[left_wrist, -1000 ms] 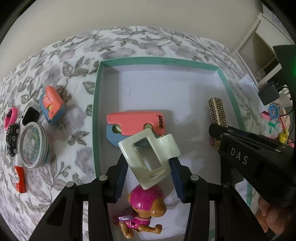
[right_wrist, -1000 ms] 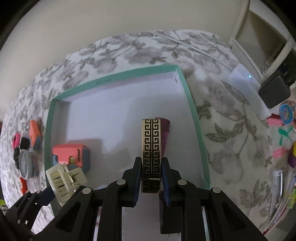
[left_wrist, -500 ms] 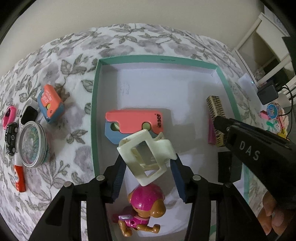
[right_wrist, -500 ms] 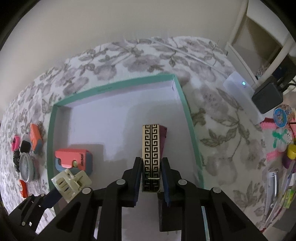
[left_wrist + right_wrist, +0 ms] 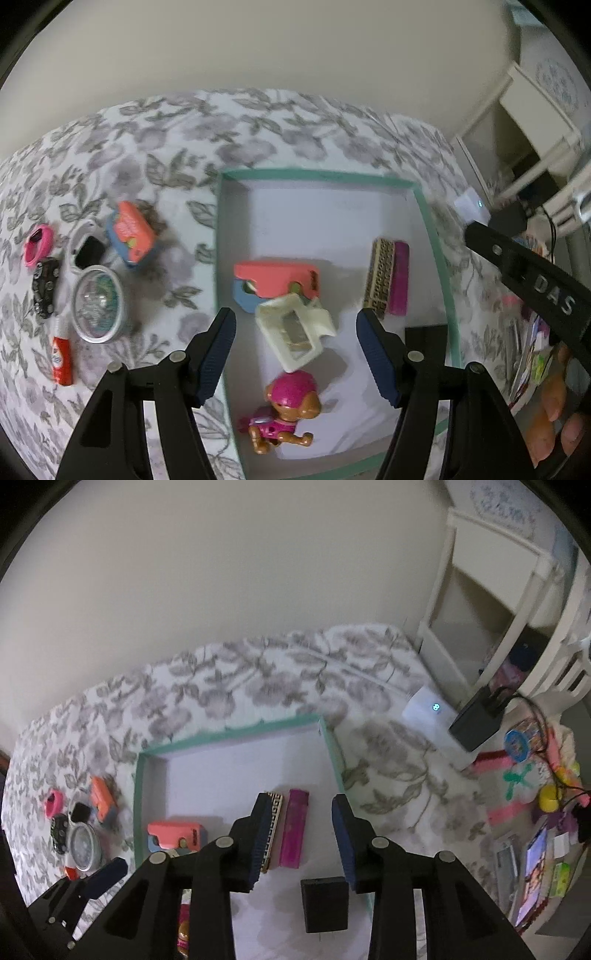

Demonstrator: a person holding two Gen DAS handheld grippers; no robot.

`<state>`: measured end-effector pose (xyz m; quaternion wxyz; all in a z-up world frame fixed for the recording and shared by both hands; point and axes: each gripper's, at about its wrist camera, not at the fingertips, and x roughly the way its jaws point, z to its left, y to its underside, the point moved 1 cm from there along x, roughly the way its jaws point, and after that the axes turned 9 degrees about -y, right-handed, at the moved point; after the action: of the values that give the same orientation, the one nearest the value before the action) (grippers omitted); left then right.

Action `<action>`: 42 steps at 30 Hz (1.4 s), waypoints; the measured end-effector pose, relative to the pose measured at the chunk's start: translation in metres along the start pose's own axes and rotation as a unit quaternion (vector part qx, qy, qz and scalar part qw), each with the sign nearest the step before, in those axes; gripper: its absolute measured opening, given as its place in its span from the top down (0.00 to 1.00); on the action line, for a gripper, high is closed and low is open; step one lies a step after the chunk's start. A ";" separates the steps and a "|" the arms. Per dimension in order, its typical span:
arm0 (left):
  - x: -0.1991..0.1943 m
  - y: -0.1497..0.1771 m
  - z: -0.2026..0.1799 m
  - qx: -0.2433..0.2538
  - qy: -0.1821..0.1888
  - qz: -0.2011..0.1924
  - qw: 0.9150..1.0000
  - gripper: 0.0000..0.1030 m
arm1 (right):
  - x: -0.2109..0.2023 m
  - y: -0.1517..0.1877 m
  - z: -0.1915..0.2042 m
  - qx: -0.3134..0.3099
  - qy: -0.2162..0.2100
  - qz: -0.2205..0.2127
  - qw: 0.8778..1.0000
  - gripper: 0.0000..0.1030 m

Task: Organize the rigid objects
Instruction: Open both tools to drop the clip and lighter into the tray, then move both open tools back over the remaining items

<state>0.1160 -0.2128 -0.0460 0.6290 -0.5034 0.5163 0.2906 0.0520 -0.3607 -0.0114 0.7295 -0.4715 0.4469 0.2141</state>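
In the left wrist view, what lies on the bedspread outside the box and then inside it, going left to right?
Pink ring → black toy car → round clear-lidded tin → coral-and-blue case → teal box wall → cream hair claw → gold patterned bar → magenta bar.

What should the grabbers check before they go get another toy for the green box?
1. Left gripper let go of the cream hair clip: ok, jaws opening, clear of it.
2. Right gripper let go of the gold patterned lighter: ok, jaws opening.
3. Clip inside the green box: ok.
4. Lighter lying flat: ok, beside the pink lighter.
5. Toys left outside: not ok, the round tin and others wait.
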 end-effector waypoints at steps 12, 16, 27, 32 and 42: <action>-0.022 -0.015 0.067 -0.091 -0.044 -0.042 0.994 0.14 | 0.008 0.002 0.003 0.003 0.003 0.008 1.000 0.35; -0.027 -0.018 0.090 -0.116 -0.060 -0.055 0.990 0.14 | 0.010 0.002 0.006 0.002 -0.001 0.005 1.000 0.28; -0.029 -0.015 0.136 -0.162 -0.093 -0.063 0.980 0.00 | 0.020 0.004 0.033 -0.036 -0.006 0.007 0.999 0.08; -0.034 -0.013 0.162 -0.192 -0.097 -0.070 0.974 0.00 | 0.027 0.006 0.053 -0.054 -0.017 0.015 0.998 0.07; -0.044 -0.002 0.214 -0.235 -0.096 -0.066 0.965 0.00 | 0.042 0.025 0.113 -0.097 -0.065 0.033 0.993 0.06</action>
<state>0.1808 -0.0065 -0.0129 0.5573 -0.6400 0.3357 0.4088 0.1059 -0.2540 -0.0422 0.7006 -0.5098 0.3908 0.3108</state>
